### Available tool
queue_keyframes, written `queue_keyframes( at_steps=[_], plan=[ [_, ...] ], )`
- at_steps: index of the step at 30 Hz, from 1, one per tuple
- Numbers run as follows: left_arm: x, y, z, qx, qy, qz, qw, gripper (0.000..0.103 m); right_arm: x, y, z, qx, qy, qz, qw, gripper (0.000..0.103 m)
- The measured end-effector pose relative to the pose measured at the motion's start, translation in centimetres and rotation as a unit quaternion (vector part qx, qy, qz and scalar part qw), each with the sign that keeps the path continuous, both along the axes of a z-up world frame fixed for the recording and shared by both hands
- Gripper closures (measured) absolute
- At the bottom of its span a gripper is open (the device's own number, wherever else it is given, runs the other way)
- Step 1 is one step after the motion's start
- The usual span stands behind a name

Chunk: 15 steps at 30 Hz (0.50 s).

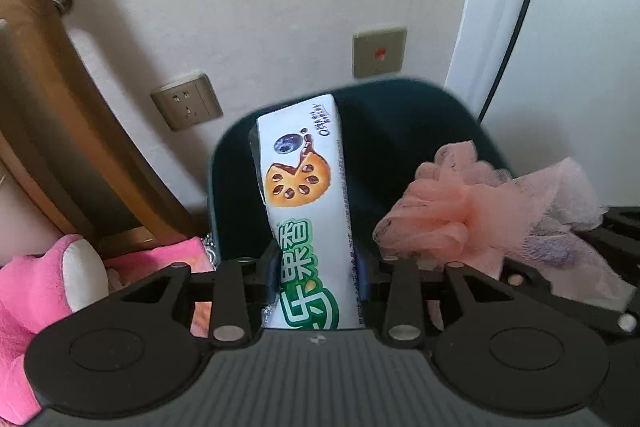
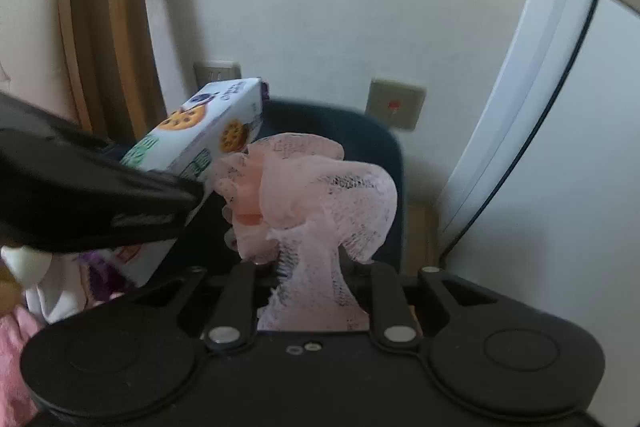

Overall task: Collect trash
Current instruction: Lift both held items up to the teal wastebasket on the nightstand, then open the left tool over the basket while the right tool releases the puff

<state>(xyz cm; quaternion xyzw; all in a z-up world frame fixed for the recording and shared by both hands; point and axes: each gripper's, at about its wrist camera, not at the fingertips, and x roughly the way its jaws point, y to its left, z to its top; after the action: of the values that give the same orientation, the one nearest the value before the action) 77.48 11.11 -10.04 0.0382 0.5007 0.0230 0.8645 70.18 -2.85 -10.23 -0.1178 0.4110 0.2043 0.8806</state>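
Cookie box (image 1: 306, 211) stands clamped in the left gripper (image 1: 316, 271), its lower end cut off behind the gripper body. Pink mesh (image 2: 316, 195) is pinched in the right gripper (image 2: 314, 279) jaws. Both hang over a dark bin (image 1: 400, 131); its inside is too dark to make out.

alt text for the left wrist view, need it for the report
The left gripper holds a white cookie box upright over a dark bin, beside a pink mesh wad held by the right gripper. Behind stand a cream wall with a socket and a wooden frame.
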Motion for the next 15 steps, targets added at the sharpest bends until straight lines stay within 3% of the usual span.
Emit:
queue_keyframes(
  at_steps=[5, 12, 15],
  plan=[
    [1.4, 0.4, -2.1, -0.008, 0.031, -0.002, 0.9995, 0.061, -0.4, 1.4, -1.3, -0.045, 0.018, 0.018, 0.999, 0.076],
    [0.9, 0.7, -2.2, -0.016, 0.032, 0.004, 0.9993, 0.032, -1.2, 1.7, -1.7, -0.055, 0.021, 0.033, 0.998, 0.059],
    [0.4, 0.6, -1.6, -0.018, 0.018, 0.002, 0.9997, 0.030, -1.7, 1.3, -1.3, -0.052, 0.020, 0.030, 0.998, 0.051]
  ],
)
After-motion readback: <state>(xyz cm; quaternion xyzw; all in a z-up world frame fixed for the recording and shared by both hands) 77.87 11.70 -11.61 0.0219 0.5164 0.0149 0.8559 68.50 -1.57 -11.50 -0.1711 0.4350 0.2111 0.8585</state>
